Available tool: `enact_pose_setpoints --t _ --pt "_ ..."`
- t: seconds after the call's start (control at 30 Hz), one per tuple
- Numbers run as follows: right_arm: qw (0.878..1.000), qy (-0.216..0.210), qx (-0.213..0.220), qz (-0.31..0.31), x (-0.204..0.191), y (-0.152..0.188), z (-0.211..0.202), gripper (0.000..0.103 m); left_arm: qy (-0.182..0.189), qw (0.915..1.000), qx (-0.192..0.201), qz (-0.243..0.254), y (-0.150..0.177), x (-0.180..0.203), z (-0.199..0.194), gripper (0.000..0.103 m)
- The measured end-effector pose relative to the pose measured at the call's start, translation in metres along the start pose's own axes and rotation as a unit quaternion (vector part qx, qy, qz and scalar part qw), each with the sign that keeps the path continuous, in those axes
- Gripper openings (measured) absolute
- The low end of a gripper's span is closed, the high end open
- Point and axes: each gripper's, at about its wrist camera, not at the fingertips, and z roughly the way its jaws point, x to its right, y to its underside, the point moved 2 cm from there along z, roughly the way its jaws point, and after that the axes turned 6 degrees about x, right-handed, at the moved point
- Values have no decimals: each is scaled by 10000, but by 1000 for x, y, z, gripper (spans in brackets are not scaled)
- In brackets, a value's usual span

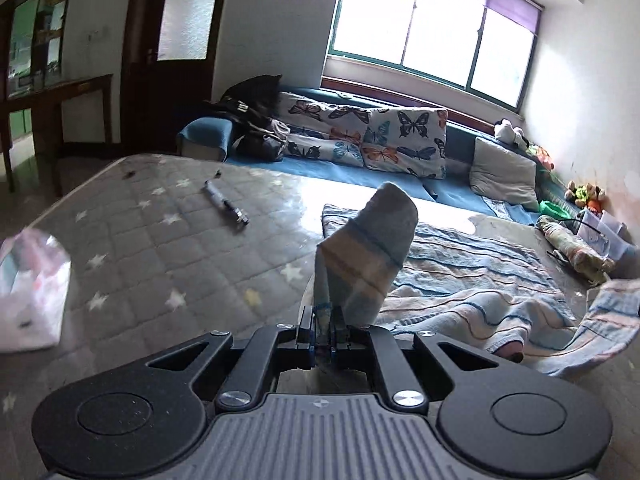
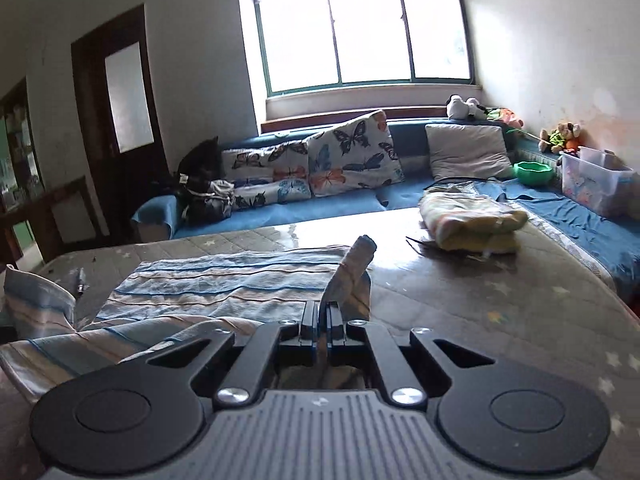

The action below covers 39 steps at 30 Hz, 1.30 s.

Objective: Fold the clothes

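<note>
A blue, white and tan striped garment (image 1: 460,276) lies spread on the grey star-patterned mattress (image 1: 160,240). My left gripper (image 1: 325,316) is shut on one corner of it; the pinched cloth stands up in front of the fingers. My right gripper (image 2: 323,310) is shut on another corner of the same garment (image 2: 224,284), which also sticks up above the fingers. The near edge of the garment is lifted and sags between the two grippers. The far edge lies flat on the mattress (image 2: 480,292).
A pen-like object (image 1: 226,203) lies on the mattress at the left. A white plastic bag (image 1: 32,292) sits at the left edge. A folded yellowish cloth (image 2: 472,216) rests at the far right. A blue sofa (image 2: 344,204) with butterfly cushions, a plastic bin (image 2: 596,180) and a green bowl (image 2: 534,172) stand behind.
</note>
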Motion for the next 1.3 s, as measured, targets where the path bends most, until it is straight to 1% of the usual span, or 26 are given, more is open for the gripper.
enact_pose_setpoints --t 0.13,0.2,0.3,0.37,0.43,0.53,0.6,0.63,0.67,0.73,0.77,0.8,0.83,1.0,1.07,1.13,1.2,1.23,1.3 --pt "9995 7 80 303 12 15 -37 3 -1 9996 -94 -259 13 -15 -23 7" --pt "9989 7 51 467 17 23 -51 3 -70 9989 -231 -403 22 -23 -29 7" --pt "9983 141 -158 549 28 43 -65 3 -214 9974 -417 -556 35 -35 -34 8" --pt "9967 234 -436 637 37 59 -66 3 -274 9964 -542 -597 43 -41 -34 8" --pt "9944 315 -713 714 45 75 -67 3 -327 9959 -643 -548 52 -44 -36 10" --pt "9922 373 -870 807 51 86 -65 5 -359 9964 -648 -403 59 -42 -42 11" --pt "9914 393 -909 855 54 90 -64 9 -362 9971 -606 -280 59 -41 -46 21" --pt "9915 413 -888 859 56 89 -64 10 -365 9974 -573 -230 58 -39 -46 36" --pt "9917 440 -859 852 58 87 -64 11 -381 9976 -535 -205 56 -40 -46 47" --pt "9920 493 -803 838 62 83 -63 14 -400 9981 -452 -145 53 -40 -47 49" --pt "9921 520 -771 845 64 82 -63 21 -373 9983 -425 -108 52 -39 -47 50" --pt "9919 560 -747 862 64 81 -63 25 -327 9986 -404 -39 51 -37 -48 51" --pt "9917 605 -729 868 66 80 -63 30 -277 9989 -385 46 51 -34 -49 53" --pt "9896 701 -785 976 74 83 -55 31 56 9969 -256 743 54 -7 -51 54" --pt "9892 689 -827 995 75 85 -52 32 169 9946 -184 1011 55 4 -51 57" --pt "9894 668 -858 965 74 87 -49 35 249 9912 -124 1298 56 13 -48 59" --pt "9894 664 -882 945 75 88 -47 36 290 9871 -41 1571 56 21 -46 59" --pt "9894 650 -895 940 75 88 -46 37 312 9854 -5 1671 55 23 -45 61" --pt "9894 630 -917 936 75 87 -44 37 379 9825 79 1823 53 26 -44 67"
